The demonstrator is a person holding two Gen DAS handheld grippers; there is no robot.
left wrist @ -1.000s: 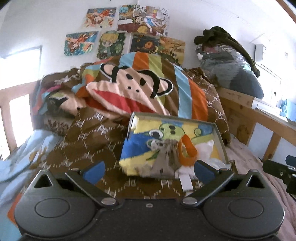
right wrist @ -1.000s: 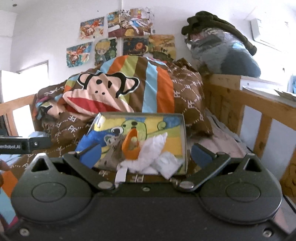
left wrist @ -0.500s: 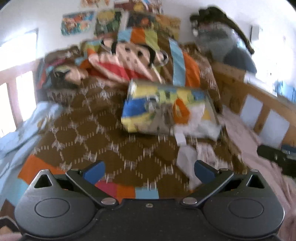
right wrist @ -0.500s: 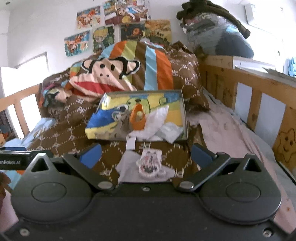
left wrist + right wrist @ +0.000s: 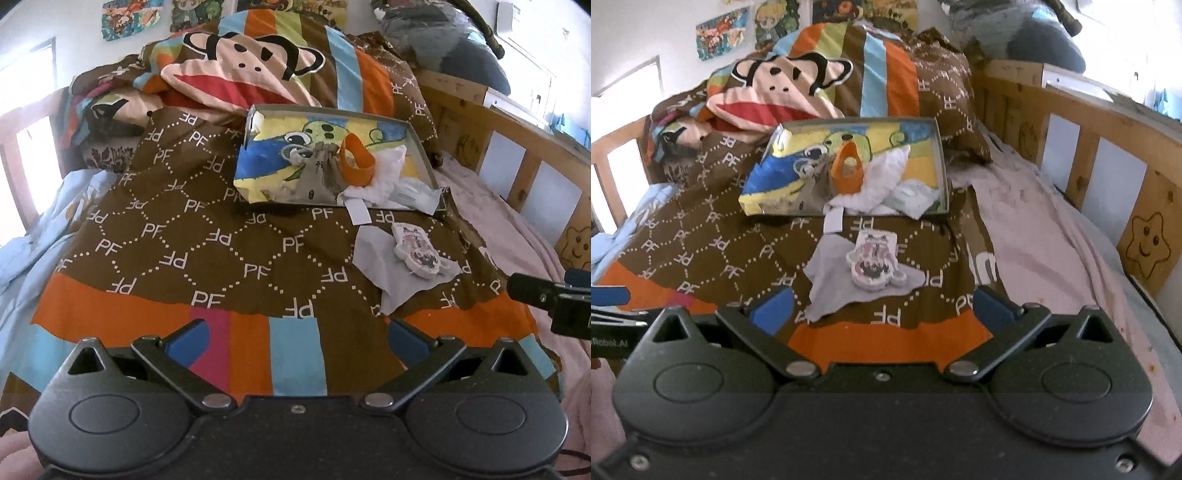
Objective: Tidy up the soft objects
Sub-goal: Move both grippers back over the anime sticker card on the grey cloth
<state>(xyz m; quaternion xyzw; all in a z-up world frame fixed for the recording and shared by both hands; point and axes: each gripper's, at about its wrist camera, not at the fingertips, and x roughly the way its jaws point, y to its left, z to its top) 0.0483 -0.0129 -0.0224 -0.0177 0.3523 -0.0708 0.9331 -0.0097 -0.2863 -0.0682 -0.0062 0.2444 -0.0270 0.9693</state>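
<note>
- Brown quilt [image 5: 207, 236] with white letters over a wooden-railed bed [image 5: 1082, 147]; striped monkey pillow [image 5: 251, 66] heaped at the far end, posters [image 5: 720, 37] on the wall beyond.
- On the quilt, far centre: shallow box [image 5: 940, 158] with a cartoon-print lining, holding an orange ring [image 5: 846, 173] and crumpled white cloth [image 5: 886, 177].
- Just near of the box: small printed plush toy [image 5: 873, 264] lying on a grey cloth [image 5: 827, 280], apart from the box rim.
- Right gripper [image 5: 882, 302]: spread wide, empty, aimed almost straight at the toy, which sits ahead between the fingers.
- Left gripper [image 5: 297, 338]: also wide and empty; toy [image 5: 417, 253] ahead and off to its right.
- Toy's long axis running roughly near-to-far, tilted slightly in the left view.
- Probably the right side's pick: nearer, better lined up, short carry forward into the box.
</note>
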